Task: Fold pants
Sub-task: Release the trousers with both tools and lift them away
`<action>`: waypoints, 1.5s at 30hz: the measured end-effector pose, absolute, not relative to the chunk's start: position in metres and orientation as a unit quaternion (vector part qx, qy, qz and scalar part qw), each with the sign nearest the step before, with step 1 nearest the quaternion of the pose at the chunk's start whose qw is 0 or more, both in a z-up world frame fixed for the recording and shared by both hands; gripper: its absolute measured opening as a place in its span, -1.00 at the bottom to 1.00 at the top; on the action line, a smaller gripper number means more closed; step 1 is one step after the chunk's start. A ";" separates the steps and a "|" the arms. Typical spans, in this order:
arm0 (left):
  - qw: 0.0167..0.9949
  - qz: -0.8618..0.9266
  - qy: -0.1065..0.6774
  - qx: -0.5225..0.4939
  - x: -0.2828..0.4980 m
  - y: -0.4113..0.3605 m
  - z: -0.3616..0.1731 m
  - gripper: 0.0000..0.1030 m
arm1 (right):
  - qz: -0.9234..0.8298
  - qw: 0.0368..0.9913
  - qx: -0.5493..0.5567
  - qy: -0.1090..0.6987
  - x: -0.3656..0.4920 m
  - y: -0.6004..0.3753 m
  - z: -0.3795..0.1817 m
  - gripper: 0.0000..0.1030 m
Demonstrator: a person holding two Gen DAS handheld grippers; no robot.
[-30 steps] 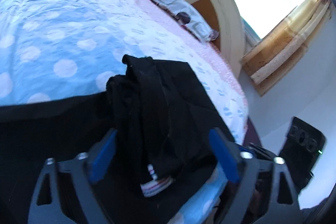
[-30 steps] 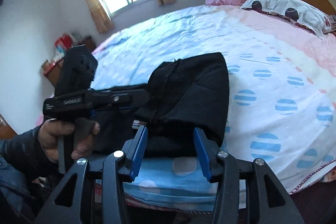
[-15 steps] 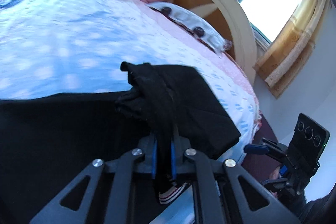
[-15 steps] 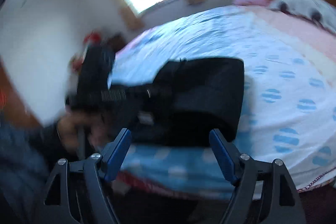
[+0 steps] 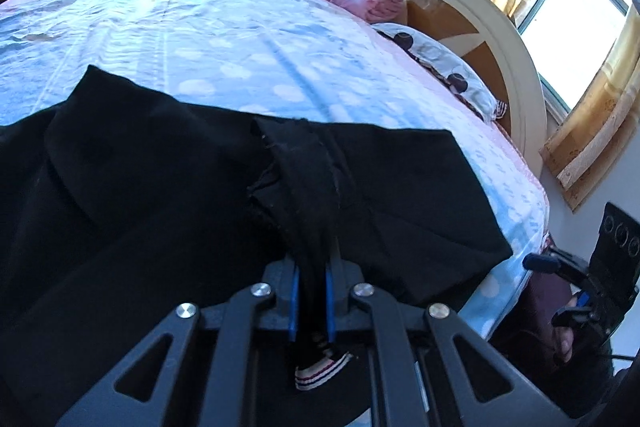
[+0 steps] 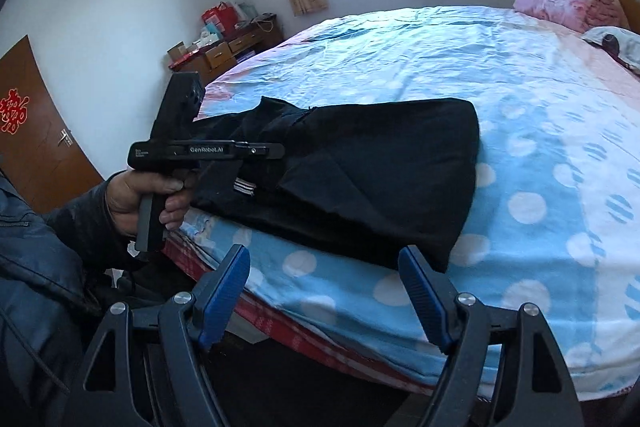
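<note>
Black pants on the bed were pinched by the left gripper; the right gripper, at 6 o'clock, was held spread.

Black pants – blue sheet with white dots – pink pillow.

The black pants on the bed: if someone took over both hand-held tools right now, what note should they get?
Left gripper: jaws shut on a bunched ridge of the black fabric pants.
Right gripper: jaws open, holding nothing, off the near edge of the blue polka-dot bed sheet.
Pants lie near the bed's near edge, partly folded, with a striped label showing.
Left to do: lay the held fabric down and finish the fold.
</note>
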State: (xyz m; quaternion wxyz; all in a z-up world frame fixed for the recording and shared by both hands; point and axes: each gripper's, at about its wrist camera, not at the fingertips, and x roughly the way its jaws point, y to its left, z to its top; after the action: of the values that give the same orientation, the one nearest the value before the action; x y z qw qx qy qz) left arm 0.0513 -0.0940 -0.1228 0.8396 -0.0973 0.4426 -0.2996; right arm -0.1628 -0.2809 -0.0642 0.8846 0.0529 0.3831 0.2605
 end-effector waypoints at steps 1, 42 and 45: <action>0.839 -0.300 0.443 -0.098 0.050 -0.092 -0.123 -0.80 | 0.259 0.885 0.051 0.384 -0.163 -0.279 -0.065 0.51; 0.871 -0.319 0.373 0.010 0.016 -0.128 -0.094 0.36 | 0.222 0.832 0.289 0.419 0.002 -0.362 -0.077 0.52; 0.868 -0.327 0.372 0.011 0.013 -0.131 -0.098 0.51 | 0.263 0.817 0.299 0.416 -0.044 -0.353 -0.072 0.52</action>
State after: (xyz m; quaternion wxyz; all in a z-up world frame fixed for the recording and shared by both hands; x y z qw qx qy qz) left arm 0.0126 -0.1312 -0.0985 0.8684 0.0110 0.3723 -0.3274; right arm -0.0439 -0.3529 -0.0715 0.8174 0.2995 0.4158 0.2633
